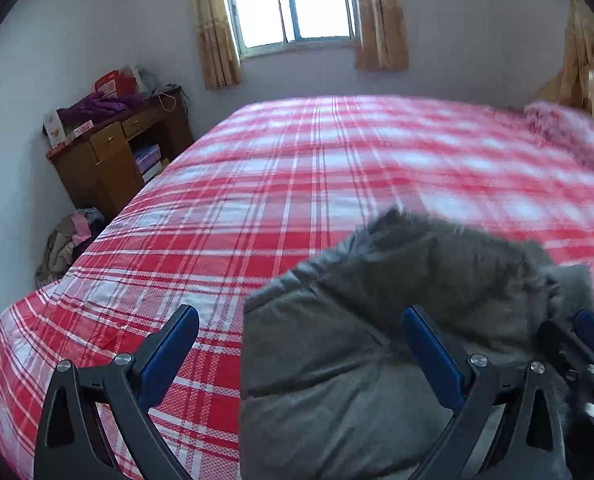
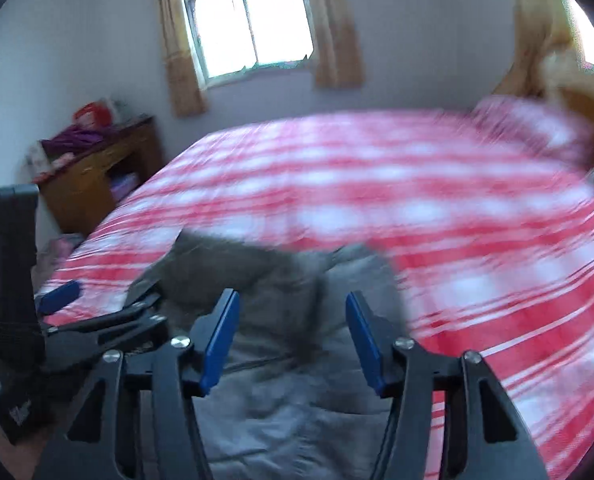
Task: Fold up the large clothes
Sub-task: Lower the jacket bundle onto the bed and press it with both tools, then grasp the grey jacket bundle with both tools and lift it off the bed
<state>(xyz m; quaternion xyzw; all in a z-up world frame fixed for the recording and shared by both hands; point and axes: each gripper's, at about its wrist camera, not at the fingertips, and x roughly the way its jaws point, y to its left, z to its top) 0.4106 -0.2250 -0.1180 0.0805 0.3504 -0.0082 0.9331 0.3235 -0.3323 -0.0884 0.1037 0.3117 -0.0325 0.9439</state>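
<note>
Left wrist view: one grey coat (image 1: 377,320), one bed (image 1: 217,200), two spread grippers.

Jacket (image 1: 377,340) on bed (image 1: 257,184) near edge, desk (image 1: 117,160) left of bed

No text, label, brand or number can be read. The red box (image 1: 111,81) and the small cartons (image 1: 55,128) on the far-left wooden desk (image 1: 113,160) carry print, but it is too small and blurred.
</note>
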